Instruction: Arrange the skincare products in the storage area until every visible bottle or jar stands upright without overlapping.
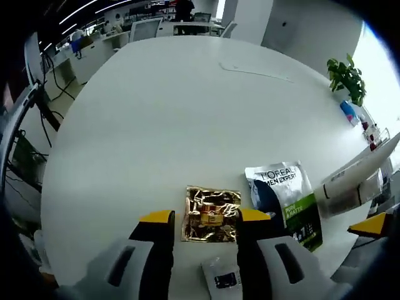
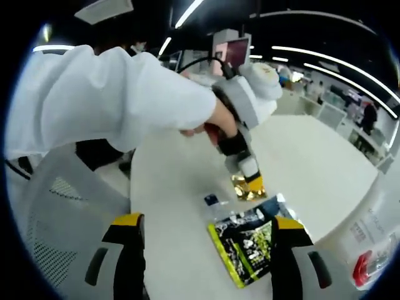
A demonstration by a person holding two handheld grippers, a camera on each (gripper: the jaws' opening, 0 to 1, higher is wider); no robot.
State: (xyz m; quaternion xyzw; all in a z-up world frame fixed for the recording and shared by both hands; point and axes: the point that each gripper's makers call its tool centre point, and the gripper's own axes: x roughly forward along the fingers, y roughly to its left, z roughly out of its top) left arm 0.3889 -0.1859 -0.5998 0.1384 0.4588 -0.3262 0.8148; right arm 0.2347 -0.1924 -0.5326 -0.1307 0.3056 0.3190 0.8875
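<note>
A crinkled gold foil sachet (image 1: pixel 211 214) lies flat on the white table (image 1: pixel 187 112). My left gripper (image 1: pixel 205 216) is open, with one jaw on each side of the sachet. To its right lies a white, black and green L'Oreal Men Expert pouch (image 1: pixel 284 200). A small white sachet (image 1: pixel 222 278) lies just below the gold one. In the right gripper view my right gripper (image 2: pixel 207 222) hangs open above the pouch (image 2: pixel 250 247), holding nothing. There the left gripper (image 2: pixel 253 181) points down at the gold sachet (image 2: pixel 247 192). A white tube (image 1: pixel 353 184) shows at the right edge.
A person's white sleeve (image 2: pixel 112 94) reaches in from the left. A mesh chair (image 2: pixel 56 206) stands by the table's near edge. A potted plant (image 1: pixel 347 78) and a small blue item (image 1: pixel 349 112) sit at the far right rim. Desks and monitors stand beyond the table.
</note>
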